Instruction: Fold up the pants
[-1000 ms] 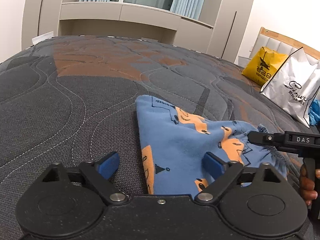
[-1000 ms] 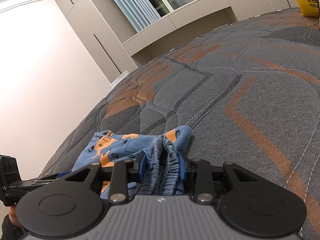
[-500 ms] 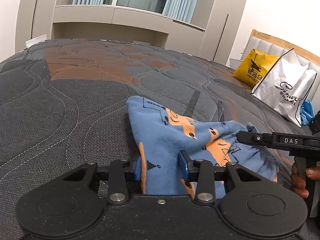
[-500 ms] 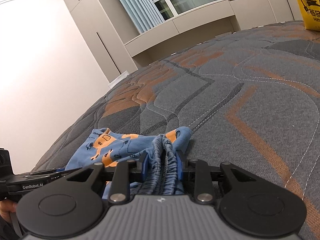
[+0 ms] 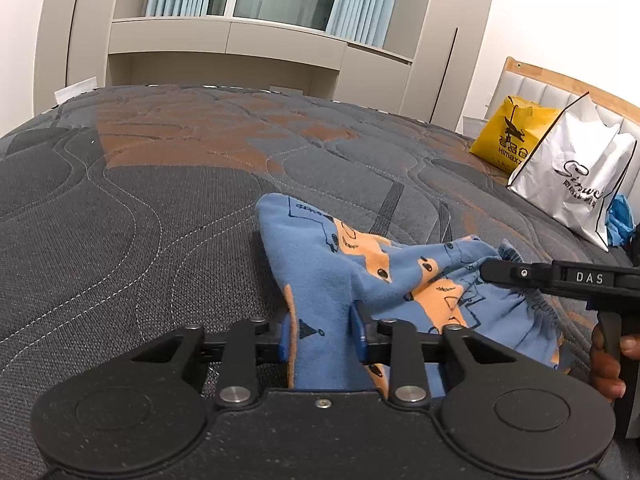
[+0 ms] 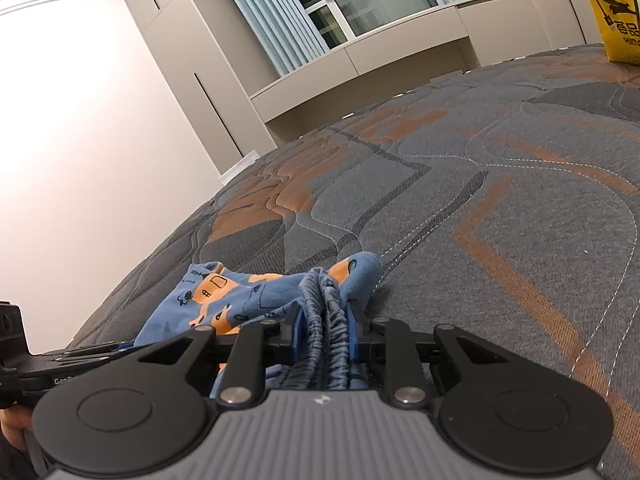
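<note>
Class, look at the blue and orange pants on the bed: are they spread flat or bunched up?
Bunched up. The pants lie in a rumpled heap, their gathered waistband pinched together, no leg laid out flat.

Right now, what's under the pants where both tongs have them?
The grey and orange quilted mattress lies under the pants. Left tongs and right tongs, whose jaws have just been closing, each pinch bunched cloth. The mattress right below is covered.
</note>
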Demonstrator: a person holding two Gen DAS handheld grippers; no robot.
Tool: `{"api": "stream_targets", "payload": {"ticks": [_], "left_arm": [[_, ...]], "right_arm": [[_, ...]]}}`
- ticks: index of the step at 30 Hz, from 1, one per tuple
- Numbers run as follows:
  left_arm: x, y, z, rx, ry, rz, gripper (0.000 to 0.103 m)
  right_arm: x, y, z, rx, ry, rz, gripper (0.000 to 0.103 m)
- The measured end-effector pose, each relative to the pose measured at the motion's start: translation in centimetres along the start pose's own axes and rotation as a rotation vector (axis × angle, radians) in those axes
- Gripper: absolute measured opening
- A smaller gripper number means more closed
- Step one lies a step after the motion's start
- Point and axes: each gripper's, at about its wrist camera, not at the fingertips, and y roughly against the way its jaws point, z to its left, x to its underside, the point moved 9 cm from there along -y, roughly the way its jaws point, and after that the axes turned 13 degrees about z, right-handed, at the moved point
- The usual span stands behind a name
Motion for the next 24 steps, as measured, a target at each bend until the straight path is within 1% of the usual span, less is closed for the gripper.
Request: {"api": "stream_targets", "payload": {"ticks": [3,7,9,12,18,24], "left_arm": [[-0.4,0.6,0.0,0.027,0.02,0.002,0.018],[-0.8,1.5,0.4,0.058,0.07,0.024,0.016],[-0.8,2.4,0.9,0.061,0.084,0.023,0.016],[-0.8,4.4,1.9,0.027,0.078,-0.007,0.016],[-0.9,8.7,5.9,-0.033,0.116,-0.05,0.016],[0.0,12.8,10.6,-0.048,0.172,-0.06,0.016]], "right_arm": [[0.1,0.4,0.2,-0.007,-0.022,-0.024,0.02],[-0.2,1.1,1.0,-0.041,-0.085,-0.059,0.018],[-0.3,1.4,1.6,-0.068,-0.109,-0.078,0.018],[-0.4,1.6,3.1,-0.1,-0.112,-0.097,0.018],[-0.2,-0.2,7.6,-0.158,-0.094,-0.065,0.018],[0.2,-2.1,13.0,-0.208,-0.046,-0.029,0.018]]}}
